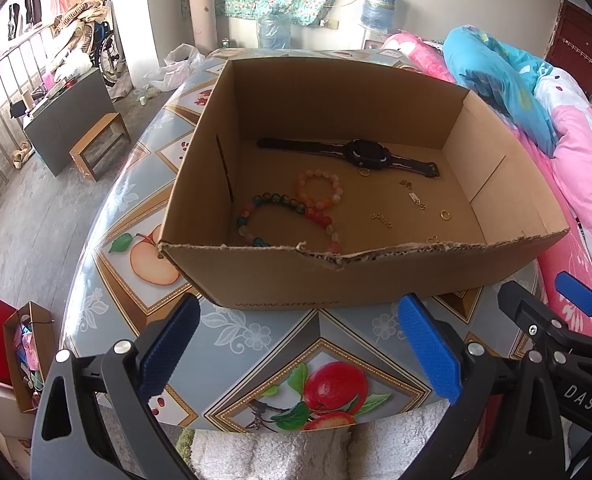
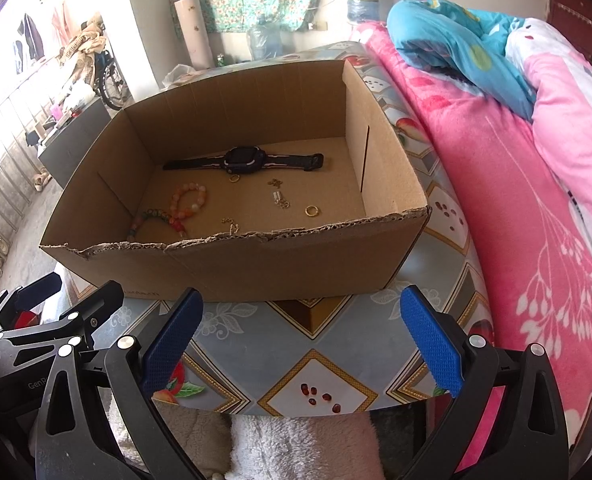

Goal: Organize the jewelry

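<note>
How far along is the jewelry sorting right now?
Done: the watch, two bead bracelets and small gold pieces lie in the cardboard box. In hand: nothing; left gripper and right gripper are open and empty. Left: no jewelry visible outside the box.

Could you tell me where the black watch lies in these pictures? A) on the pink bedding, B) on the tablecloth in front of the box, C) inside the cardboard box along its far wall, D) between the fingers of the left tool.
C: the black watch lies flat on the floor of the cardboard box near its far wall, beyond the bead bracelets; both tools are open and hold nothing.
</note>
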A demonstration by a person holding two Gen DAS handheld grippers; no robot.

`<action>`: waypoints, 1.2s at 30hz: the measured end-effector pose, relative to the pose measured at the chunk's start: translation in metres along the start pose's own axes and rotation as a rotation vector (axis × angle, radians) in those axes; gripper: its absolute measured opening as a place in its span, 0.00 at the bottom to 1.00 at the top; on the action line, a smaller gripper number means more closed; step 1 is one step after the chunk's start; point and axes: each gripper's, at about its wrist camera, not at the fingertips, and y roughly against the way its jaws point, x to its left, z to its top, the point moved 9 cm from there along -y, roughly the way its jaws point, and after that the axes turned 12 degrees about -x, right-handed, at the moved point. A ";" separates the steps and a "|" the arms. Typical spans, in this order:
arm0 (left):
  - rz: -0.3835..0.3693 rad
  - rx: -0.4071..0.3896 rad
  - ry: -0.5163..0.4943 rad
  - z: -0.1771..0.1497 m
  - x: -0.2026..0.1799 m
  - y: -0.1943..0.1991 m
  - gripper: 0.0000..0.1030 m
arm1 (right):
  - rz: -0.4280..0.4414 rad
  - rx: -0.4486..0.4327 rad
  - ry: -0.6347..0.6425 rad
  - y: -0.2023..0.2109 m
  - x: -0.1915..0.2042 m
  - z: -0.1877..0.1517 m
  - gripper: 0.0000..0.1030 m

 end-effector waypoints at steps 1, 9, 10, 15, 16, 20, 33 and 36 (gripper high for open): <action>0.000 0.000 0.001 0.000 0.001 0.000 0.94 | 0.001 0.000 0.000 0.000 -0.001 0.000 0.92; 0.002 0.003 0.002 -0.001 0.001 0.001 0.94 | 0.000 0.004 0.000 -0.001 0.001 -0.001 0.92; 0.002 0.004 0.003 0.000 0.001 0.001 0.94 | 0.000 0.004 0.000 -0.002 0.001 -0.001 0.92; 0.003 0.004 0.002 0.000 0.001 0.001 0.94 | 0.000 0.005 -0.001 -0.002 0.001 -0.001 0.92; 0.004 0.004 0.002 0.000 0.001 0.001 0.94 | 0.000 0.006 -0.002 -0.002 0.002 -0.001 0.92; 0.006 0.006 0.003 -0.001 0.002 0.000 0.94 | 0.000 0.007 -0.002 -0.002 0.002 -0.001 0.92; 0.008 0.006 0.005 -0.001 0.002 0.000 0.94 | -0.001 0.007 -0.002 -0.002 0.001 -0.001 0.92; 0.008 0.006 0.006 -0.001 0.002 0.000 0.94 | 0.000 0.007 -0.003 -0.002 0.002 -0.001 0.92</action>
